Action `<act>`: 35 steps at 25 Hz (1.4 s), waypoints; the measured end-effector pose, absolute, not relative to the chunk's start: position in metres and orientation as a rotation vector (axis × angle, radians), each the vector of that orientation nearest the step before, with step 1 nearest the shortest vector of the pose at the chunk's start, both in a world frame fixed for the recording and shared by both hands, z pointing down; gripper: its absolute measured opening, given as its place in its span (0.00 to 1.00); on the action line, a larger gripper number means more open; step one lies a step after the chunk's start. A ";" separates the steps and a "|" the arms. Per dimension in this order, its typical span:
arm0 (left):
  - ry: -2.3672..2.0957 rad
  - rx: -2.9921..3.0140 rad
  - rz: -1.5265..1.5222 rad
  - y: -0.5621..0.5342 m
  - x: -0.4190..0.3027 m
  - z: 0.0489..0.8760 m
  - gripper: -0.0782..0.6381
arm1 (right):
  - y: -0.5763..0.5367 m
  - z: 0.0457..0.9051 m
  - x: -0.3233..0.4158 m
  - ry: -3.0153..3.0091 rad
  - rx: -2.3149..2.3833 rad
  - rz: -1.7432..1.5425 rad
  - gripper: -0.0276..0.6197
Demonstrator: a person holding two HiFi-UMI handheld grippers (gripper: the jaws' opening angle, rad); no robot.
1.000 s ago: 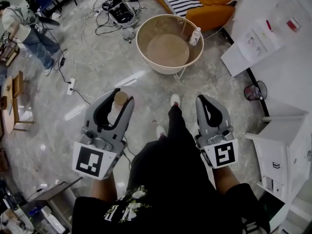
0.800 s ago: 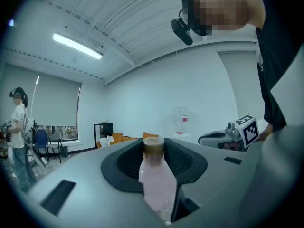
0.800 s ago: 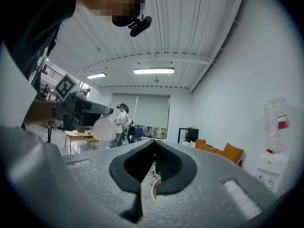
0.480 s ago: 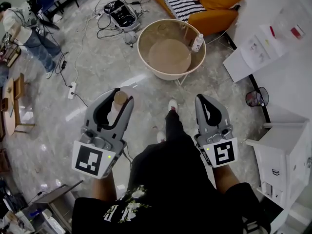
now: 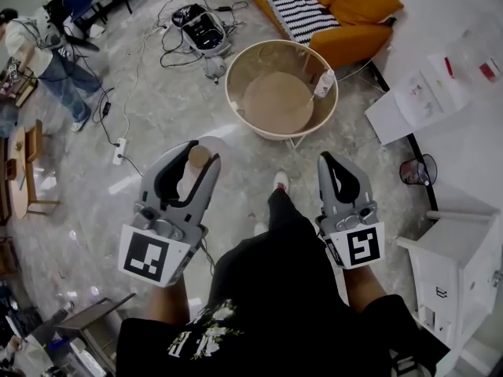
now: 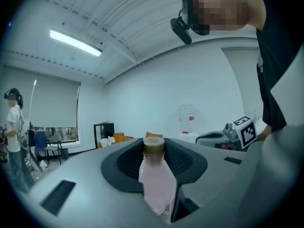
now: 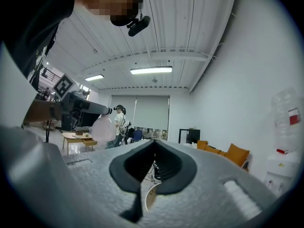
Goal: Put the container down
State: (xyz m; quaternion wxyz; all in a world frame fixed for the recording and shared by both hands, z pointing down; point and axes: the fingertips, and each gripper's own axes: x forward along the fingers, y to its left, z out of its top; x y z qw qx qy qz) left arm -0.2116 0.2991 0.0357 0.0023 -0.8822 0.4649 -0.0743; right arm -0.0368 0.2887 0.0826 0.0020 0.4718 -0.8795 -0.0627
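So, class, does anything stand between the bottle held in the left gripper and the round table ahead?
Nothing visible does: only bare floor separates the pink bottle in the left gripper from the round table. A white bottle stands near the table's right rim.

Glossy grey stone floor (image 5: pixel 157 116) under a ceiling strip light (image 6: pixel 76 42).
Orange sofa (image 5: pixel 357 18) at upper right, round beige desk (image 5: pixel 229 93) just below it, white cabinet (image 5: pixel 460 265) at lower right, cables (image 5: pixel 169 38) trailing upper left, white walls (image 6: pixel 190 89).

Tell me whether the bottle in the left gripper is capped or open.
Capped: a brown cap sits on the neck of the pink bottle.
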 end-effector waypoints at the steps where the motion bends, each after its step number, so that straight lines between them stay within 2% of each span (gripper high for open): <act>1: 1.460 -2.767 -0.233 0.292 -0.211 0.035 0.32 | 0.281 0.082 -0.036 -2.761 1.478 -0.199 0.04; 24: 1.612 -2.691 -0.224 0.125 -0.191 0.016 0.32 | 0.097 0.075 -0.027 -2.830 1.276 -0.214 0.04; 35: 1.630 -2.666 -0.167 0.050 -0.189 0.031 0.32 | 0.031 0.105 0.001 -2.776 1.307 -0.138 0.04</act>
